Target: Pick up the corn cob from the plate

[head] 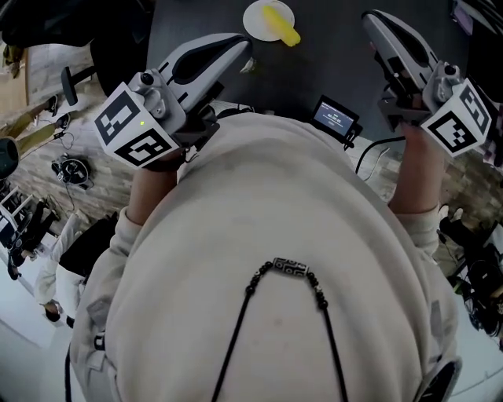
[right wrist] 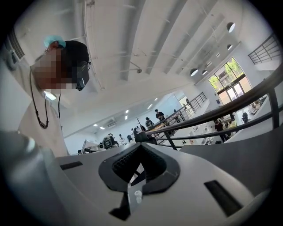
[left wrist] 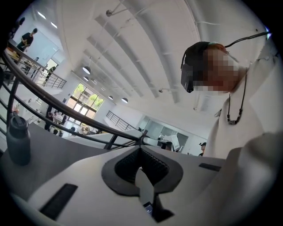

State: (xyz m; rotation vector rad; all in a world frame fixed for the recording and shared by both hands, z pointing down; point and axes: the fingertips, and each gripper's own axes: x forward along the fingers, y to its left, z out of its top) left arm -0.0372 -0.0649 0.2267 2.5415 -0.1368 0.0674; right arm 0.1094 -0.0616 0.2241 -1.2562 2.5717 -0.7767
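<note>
On the dark tabletop (head: 330, 55), at the far edge of the head view, a pale plate (head: 253, 16) carries the yellow corn cob (head: 280, 25). The cob lies across the plate with one end poking over the rim to the right. Neither tool touches it. The left gripper (head: 242, 49) points in from the plate's left side and the right gripper (head: 371, 20) stands off to its right, both held up in front of the person's cream sweatshirt (head: 275, 212). Each has its jaws pressed together with nothing between them. A small screen device (head: 335, 118) sits at the table's near edge. The room is a big white hall with ribbed ceiling beams (left wrist: 132, 53), round hanging lamps (left wrist: 86, 69), a dark railing (left wrist: 66, 126) and tall windows (left wrist: 86, 99). A dark grey bottle (left wrist: 18, 141) stands at the left.
</note>
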